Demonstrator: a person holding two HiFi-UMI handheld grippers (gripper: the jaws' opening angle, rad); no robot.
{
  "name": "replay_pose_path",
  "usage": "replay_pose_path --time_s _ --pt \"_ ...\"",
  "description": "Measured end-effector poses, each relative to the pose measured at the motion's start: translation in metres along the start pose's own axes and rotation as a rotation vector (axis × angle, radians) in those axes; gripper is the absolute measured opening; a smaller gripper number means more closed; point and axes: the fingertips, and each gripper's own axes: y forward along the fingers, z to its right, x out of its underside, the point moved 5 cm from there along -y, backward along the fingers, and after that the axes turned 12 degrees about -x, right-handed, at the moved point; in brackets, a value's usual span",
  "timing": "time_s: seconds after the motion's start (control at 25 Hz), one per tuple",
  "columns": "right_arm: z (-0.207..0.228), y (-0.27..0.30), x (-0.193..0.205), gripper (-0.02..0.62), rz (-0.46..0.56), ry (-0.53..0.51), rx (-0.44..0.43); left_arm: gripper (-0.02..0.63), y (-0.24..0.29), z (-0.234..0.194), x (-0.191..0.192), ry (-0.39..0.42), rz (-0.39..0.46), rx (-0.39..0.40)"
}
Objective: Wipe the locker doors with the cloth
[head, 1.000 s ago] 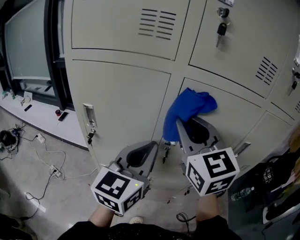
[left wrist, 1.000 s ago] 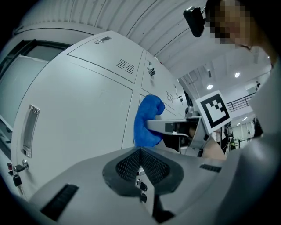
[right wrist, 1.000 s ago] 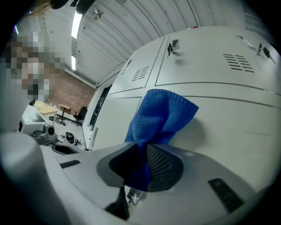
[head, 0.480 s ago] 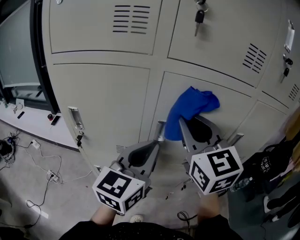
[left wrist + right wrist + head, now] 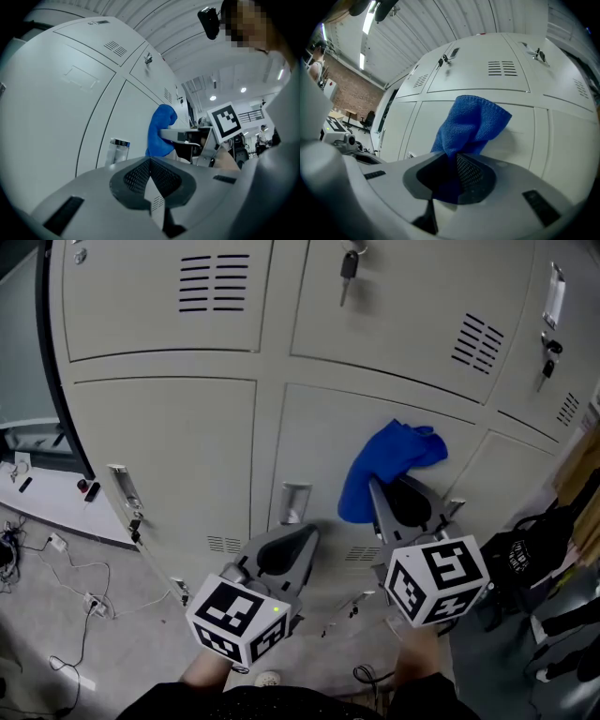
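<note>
A blue cloth [image 5: 386,468] hangs bunched from my right gripper [image 5: 375,491], which is shut on it. The cloth [image 5: 469,123] rests against a lower beige locker door [image 5: 356,442] in the middle column. In the left gripper view the same cloth [image 5: 161,130] shows to the right, against the door. My left gripper [image 5: 309,533] is shut with nothing between its jaws, held a little below and left of the cloth, close to the recessed metal handle [image 5: 292,502] of that door.
The upper locker doors carry vent slots [image 5: 212,283] and keys in their locks [image 5: 349,265]. A side latch [image 5: 125,491] sticks out at the left. Cables and a power strip [image 5: 89,601] lie on the floor. A dark bag [image 5: 525,554] stands at the right.
The view has swung right along the lockers. My right gripper has moved the cloth slightly right and up along the lower door. The left gripper stays shut.
</note>
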Motion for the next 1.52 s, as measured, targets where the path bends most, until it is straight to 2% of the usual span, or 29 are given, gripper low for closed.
replay_pose_path --time_s 0.72,1.2,1.36,1.52 --pt "0.058 -0.046 0.024 0.061 -0.087 0.016 0.191 0.011 0.035 0.045 0.009 -0.019 -0.020 0.139" --pt "0.067 -0.054 0.029 0.061 -0.115 0.012 0.248 0.011 0.032 0.045 0.009 -0.024 -0.022 0.136" --pt "0.051 -0.053 0.026 0.061 -0.126 -0.015 0.229 0.011 0.024 0.040 0.012 -0.026 -0.030 0.111" --pt "0.013 -0.038 0.019 0.061 -0.109 -0.052 0.122 0.011 0.014 0.025 0.010 -0.040 -0.028 0.060"
